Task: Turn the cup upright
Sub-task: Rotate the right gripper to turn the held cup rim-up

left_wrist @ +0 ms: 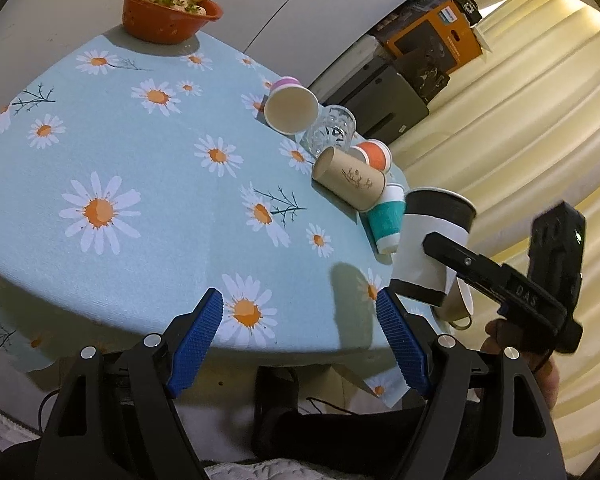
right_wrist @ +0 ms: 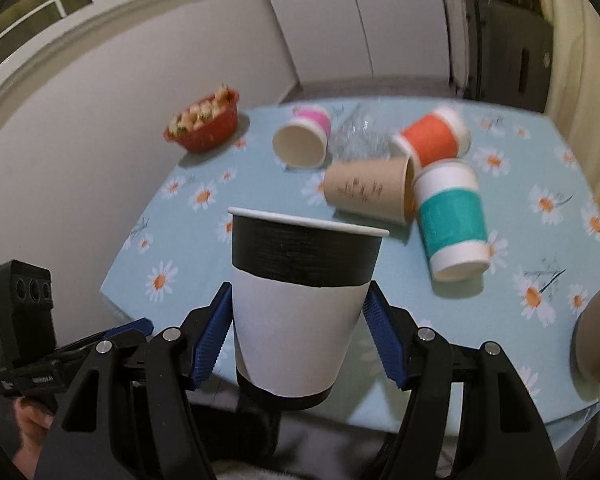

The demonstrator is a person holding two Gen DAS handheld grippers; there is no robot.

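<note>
The table point(right_wrist: 560, 380) carries a pale blue cloth printed with daisies, and most of the cups lie near its far right part. A red bowl point(right_wrist: 204, 132) with food stands at the far left corner.

The black-and-white cup point(right_wrist: 300, 312) is the task's thing. It is in the air above the near edge of the table, rim up and only a little tilted. The right gripper point(right_wrist: 298, 332) is clamped on it: the blue pads point(right_wrist: 210, 340) press on the white middle band from both sides. In the left wrist view the same cup point(left_wrist: 432, 244) hangs beside the table edge.

The cup looks to be thin paper, so it is probably very light and easy to crush. The middle band, below the stiff rolled rim, seems a sensible place to hold it, with gentle pressure.

The teal cup point(right_wrist: 450, 220), tan cup point(right_wrist: 370, 190), orange cup point(right_wrist: 432, 136) and pink cup point(right_wrist: 304, 138) lie on their sides, close together.

The left gripper point(left_wrist: 300, 340) has its jaws wide apart and holds nothing.
</note>
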